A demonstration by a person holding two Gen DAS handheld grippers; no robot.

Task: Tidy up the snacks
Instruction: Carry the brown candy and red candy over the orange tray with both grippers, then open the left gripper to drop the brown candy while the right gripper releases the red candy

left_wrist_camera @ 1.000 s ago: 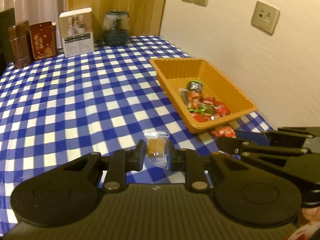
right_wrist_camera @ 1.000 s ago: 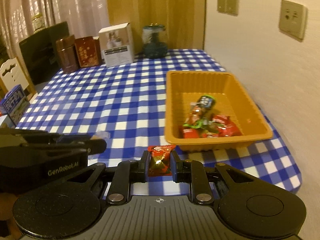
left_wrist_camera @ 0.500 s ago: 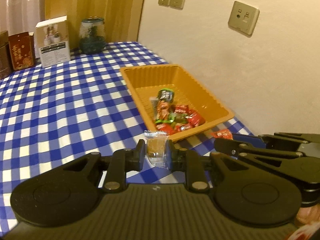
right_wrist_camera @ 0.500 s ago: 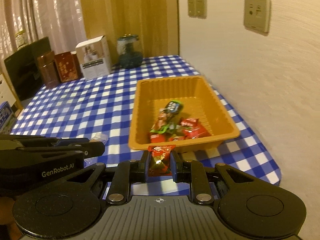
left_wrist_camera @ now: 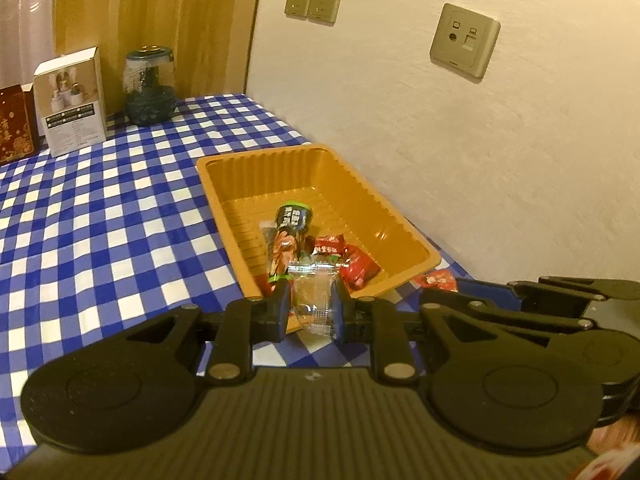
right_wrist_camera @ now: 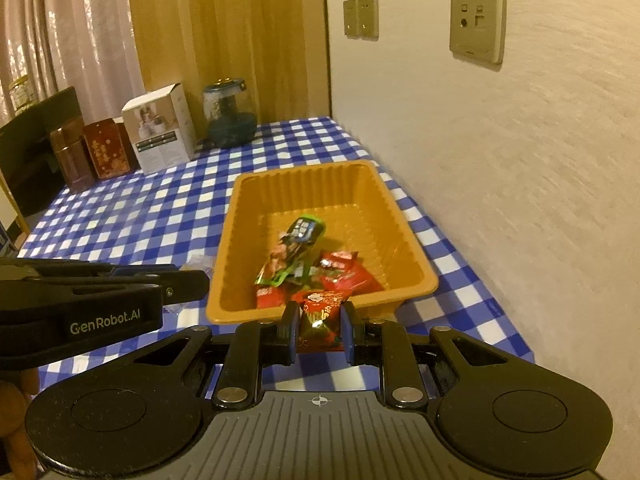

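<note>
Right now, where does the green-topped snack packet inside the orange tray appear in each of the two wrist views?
Left wrist view: the green-topped snack packet lies in the orange tray, just above centre, behind the left gripper.
Right wrist view: it lies at picture centre, leaning across red packets.
Shared landmark: the dark glass jar at the table's far end.

Blue-and-white checked tablecloth [left_wrist_camera: 100, 216] beneath the black left gripper [left_wrist_camera: 311, 312] and black right gripper [right_wrist_camera: 319, 330]. Ahead of both, an orange tray [right_wrist_camera: 400, 216] holding red and green wrappers. Left holds a clear-wrapped brown snack [left_wrist_camera: 314, 300]; right, a red packet [right_wrist_camera: 320, 314].
</note>
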